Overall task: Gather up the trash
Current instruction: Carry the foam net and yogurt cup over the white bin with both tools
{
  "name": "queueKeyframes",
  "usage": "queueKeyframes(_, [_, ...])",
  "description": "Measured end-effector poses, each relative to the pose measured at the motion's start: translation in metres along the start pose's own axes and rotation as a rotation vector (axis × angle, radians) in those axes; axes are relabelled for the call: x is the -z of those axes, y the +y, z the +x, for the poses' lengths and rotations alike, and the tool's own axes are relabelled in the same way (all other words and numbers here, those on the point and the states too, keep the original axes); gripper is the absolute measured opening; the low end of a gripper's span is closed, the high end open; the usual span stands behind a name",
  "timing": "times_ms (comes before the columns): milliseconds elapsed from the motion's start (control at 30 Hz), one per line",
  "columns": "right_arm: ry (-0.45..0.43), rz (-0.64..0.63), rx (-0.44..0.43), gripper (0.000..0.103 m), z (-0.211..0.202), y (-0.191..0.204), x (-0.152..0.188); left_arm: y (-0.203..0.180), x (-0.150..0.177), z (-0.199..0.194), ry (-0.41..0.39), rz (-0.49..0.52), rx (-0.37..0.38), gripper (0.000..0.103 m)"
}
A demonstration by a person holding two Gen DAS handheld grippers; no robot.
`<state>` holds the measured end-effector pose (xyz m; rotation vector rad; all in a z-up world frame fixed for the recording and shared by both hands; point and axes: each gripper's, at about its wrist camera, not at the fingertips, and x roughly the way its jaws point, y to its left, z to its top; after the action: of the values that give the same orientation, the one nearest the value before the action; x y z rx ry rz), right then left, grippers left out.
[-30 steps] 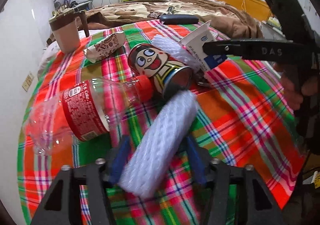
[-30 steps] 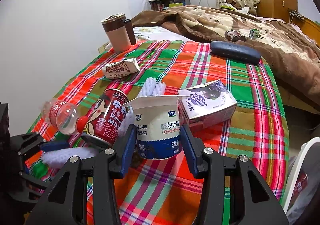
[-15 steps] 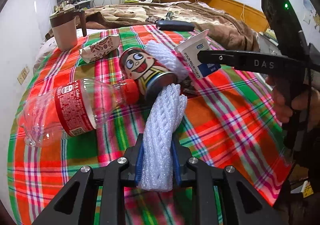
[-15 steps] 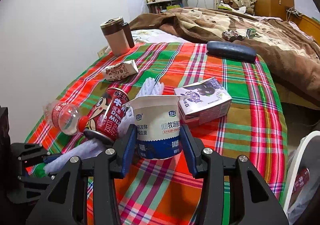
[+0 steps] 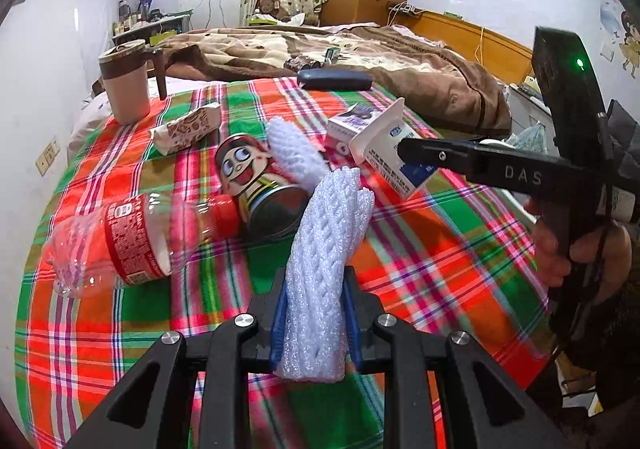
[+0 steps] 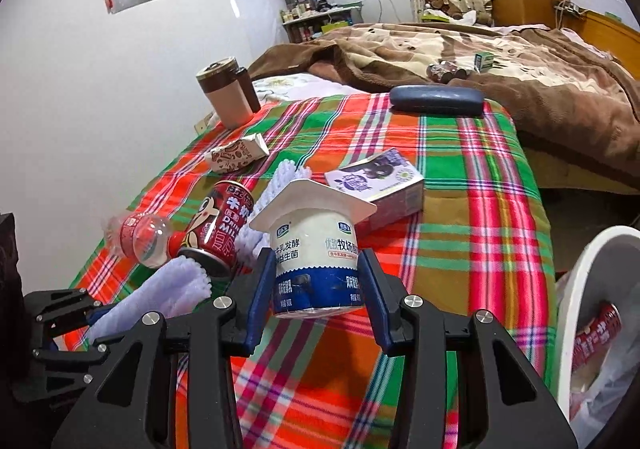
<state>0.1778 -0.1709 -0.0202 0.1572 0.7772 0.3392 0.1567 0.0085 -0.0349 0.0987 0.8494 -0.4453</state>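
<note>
My left gripper (image 5: 314,289) is shut on a white foam net sleeve (image 5: 324,249), which is squeezed between the blue pads and held off the plaid cloth (image 5: 440,249). My right gripper (image 6: 318,277) holds a white and blue yoghurt cup (image 6: 316,245), tilted and just above the cloth, and its jaws are closing a little tighter on it. On the cloth lie a red milk can (image 5: 256,181), a clear bottle with a red label (image 5: 128,237), a second foam net (image 5: 292,153), a purple carton (image 6: 376,185) and a brown patterned carton (image 5: 188,127).
A white-rimmed bin (image 6: 576,301) with a plastic liner and a red can inside stands at the right edge. A brown lidded mug (image 5: 124,85) and a dark glasses case (image 5: 336,79) sit at the far end of the cloth. A brown blanket (image 6: 520,81) covers the bed beyond.
The left jaws closed on the foam net and raised it off the cloth. The right gripper rose slightly with the yoghurt cup, which now tilts.
</note>
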Motion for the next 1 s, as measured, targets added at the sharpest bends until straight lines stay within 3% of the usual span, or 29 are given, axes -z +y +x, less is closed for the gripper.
queueKeyframes(567, [-0.077, 0.090, 0.032, 0.040, -0.044, -0.042, 0.015, -0.045, -0.020, 0.002, -0.047, 0.023, 0.038, 0.025])
queueKeyframes(600, [-0.081, 0.094, 0.034, 0.036, -0.047, -0.044, 0.016, -0.049, -0.021, 0.002, -0.049, 0.028, 0.042, 0.025])
queueKeyframes(633, [-0.087, 0.099, 0.035, 0.012, -0.051, -0.047, 0.016, -0.054, -0.023, 0.003, -0.051, 0.031, 0.047, 0.025])
queueKeyframes(667, [-0.092, 0.105, 0.038, 0.005, -0.053, -0.050, 0.016, -0.057, -0.025, 0.004, -0.053, 0.035, 0.052, 0.025])
queueKeyframes(833, [-0.018, 0.103, 0.025, 0.005, -0.040, -0.060, 0.027, -0.065, -0.028, 0.010, -0.053, 0.029, 0.060, 0.025])
queueKeyframes(867, [-0.046, 0.106, 0.028, 0.007, -0.041, -0.061, 0.030, -0.065, -0.027, 0.011, -0.048, 0.027, 0.058, 0.025])
queueKeyframes(1000, [-0.048, 0.162, 0.039, 0.020, -0.042, -0.072, 0.031, -0.064, -0.023, 0.017, -0.027, 0.023, 0.052, 0.025])
